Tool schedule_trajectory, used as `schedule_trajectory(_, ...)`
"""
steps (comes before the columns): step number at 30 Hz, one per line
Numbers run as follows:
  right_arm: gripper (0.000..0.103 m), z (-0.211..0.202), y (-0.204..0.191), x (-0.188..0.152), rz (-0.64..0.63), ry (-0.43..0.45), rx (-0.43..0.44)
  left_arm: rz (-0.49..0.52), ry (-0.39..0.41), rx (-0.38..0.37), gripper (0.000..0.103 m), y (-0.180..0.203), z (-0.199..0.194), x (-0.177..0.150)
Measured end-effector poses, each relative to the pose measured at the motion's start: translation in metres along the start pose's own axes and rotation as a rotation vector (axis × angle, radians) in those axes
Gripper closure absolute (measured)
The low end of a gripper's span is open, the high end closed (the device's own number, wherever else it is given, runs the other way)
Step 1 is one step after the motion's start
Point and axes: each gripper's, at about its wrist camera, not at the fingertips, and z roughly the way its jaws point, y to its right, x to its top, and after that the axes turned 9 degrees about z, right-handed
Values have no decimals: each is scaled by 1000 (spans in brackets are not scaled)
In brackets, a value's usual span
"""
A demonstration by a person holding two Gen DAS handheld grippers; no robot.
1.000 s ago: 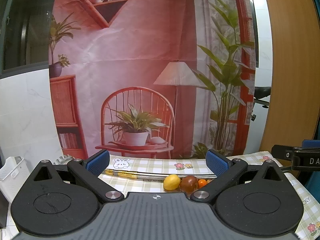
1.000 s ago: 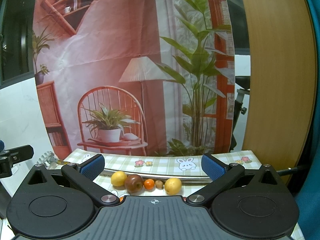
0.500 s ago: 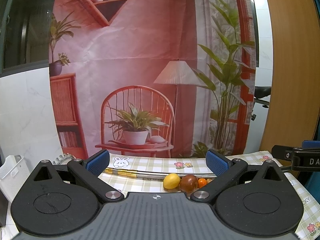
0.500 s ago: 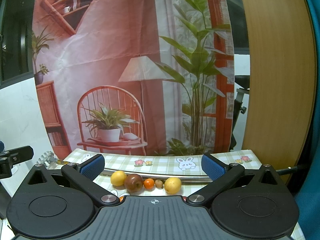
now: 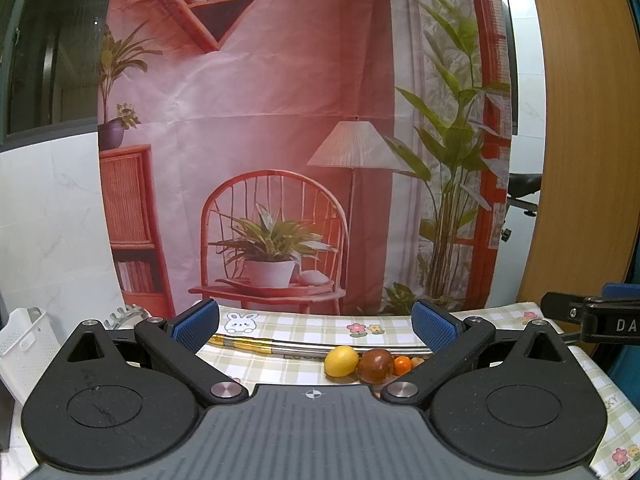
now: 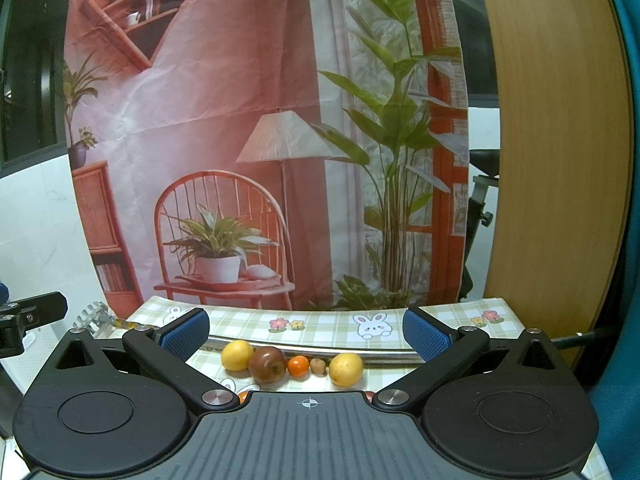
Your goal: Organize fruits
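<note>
1. My left tool (image 5: 316, 322) is spread wide with nothing between its blue pads (image 5: 195, 323); it hangs above the near edge of the desk (image 5: 280, 364), which wears a checked cloth with rabbits and flowers.
2. My right tool (image 6: 306, 330) is likewise spread wide and empty, level with the fruit row.
3. I take the dark red apple (image 6: 267, 365) as my landmark. Touching its left side sits a yellow lemon (image 6: 237, 355).
4. Just right of the apple lies a small orange tangerine (image 6: 298, 366), then a small brown fruit (image 6: 318, 366), then a second yellow lemon (image 6: 346, 369). All five rest on the cloth in one line.
5. Nearer than the apple, two more reddish-orange bits peek from behind the right tool's body; I cannot tell what they are.
6. Just behind the apple a long metal bar (image 6: 384, 354) runs across the desk.
7. Far left of the apple stands a white perforated basket (image 5: 24, 344), off the cloth.
8. Behind everything hangs a printed backdrop (image 6: 240, 120) showing a red chair, a lamp and plants.
</note>
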Motion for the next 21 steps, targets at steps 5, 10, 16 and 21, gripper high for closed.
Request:
schedule_trajectory(5,0,0,0,-1,0,-3,-1,-21,-6,-8,0,-1,2,-2)
schedule_trajectory(10,0,4,7,-8,7,-16,18,-12,-29,32,0,-1,10,-7)
schedule_trajectory(16,0,14,13,-11,5,-33,54,-13,-83,12,0,-9,29,-19)
schedule_trajectory(21,0,30,27,-18,61,-51,56,20,-101,21,0,-11,44,-36)
